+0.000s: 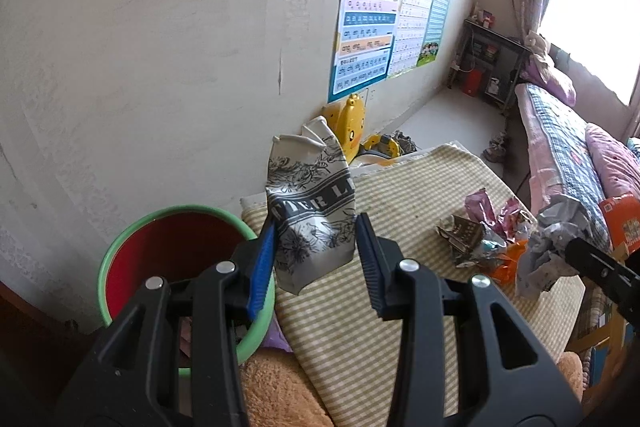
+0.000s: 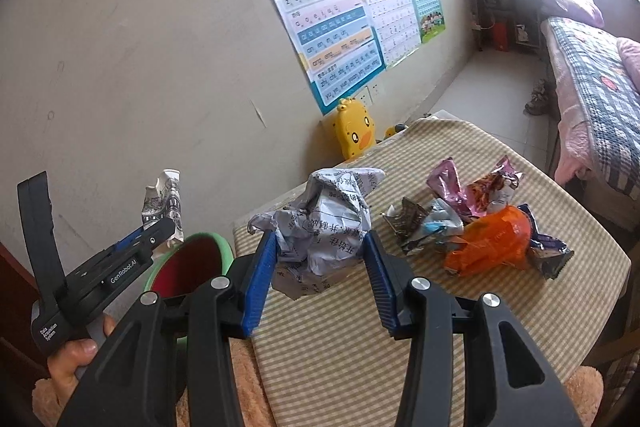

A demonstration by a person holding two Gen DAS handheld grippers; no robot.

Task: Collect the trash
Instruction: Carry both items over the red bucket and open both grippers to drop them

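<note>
My left gripper [image 1: 316,251] is shut on a black-and-white printed paper bag [image 1: 312,203], held just right of the red bin with a green rim [image 1: 132,239]. The bag also shows in the right wrist view [image 2: 164,203], above the bin [image 2: 188,259]. My right gripper [image 2: 320,259] is shut on a crumpled ball of printed white paper [image 2: 324,219], held over the striped mat [image 2: 400,339]. In the left wrist view that paper [image 1: 548,247] hangs at the right. A heap of crumpled snack wrappers [image 2: 480,227] lies on the mat, also seen in the left wrist view [image 1: 488,231].
A yellow duck toy [image 2: 354,131] stands against the wall with posters [image 2: 332,23]. A bed [image 2: 592,75] runs along the right, a dark shelf [image 1: 492,63] stands at the far end. An orange plush blanket [image 1: 276,391] lies under the mat's near edge.
</note>
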